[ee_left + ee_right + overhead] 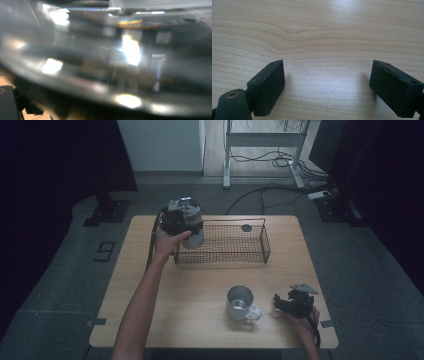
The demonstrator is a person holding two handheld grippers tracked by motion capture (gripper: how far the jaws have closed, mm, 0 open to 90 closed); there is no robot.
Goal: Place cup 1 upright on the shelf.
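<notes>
Metal fills the left gripper view: a blurred, shiny curved surface with bright reflections sits right against the camera, so the stance of the jaws cannot be read there. From the high view, the left gripper is raised at the far left of the table, over the left end of a black wire basket, and a steel cup hangs at it, its lower part showing pale below the black body of the tool. The cup appears clamped in the jaws, though the grip itself is hidden behind the hand and the gripper body. The person's left hand wraps the tool from the near side.

A small dark round thing lies in the basket towards its far right.

A second steel mug, upright with its handle turned right, stands on the near part of the table, well apart from the basket. Just to its right, the right gripper rests low at the near right edge; its own view shows both black jaws spread wide over bare wood, with nothing between them
</notes>
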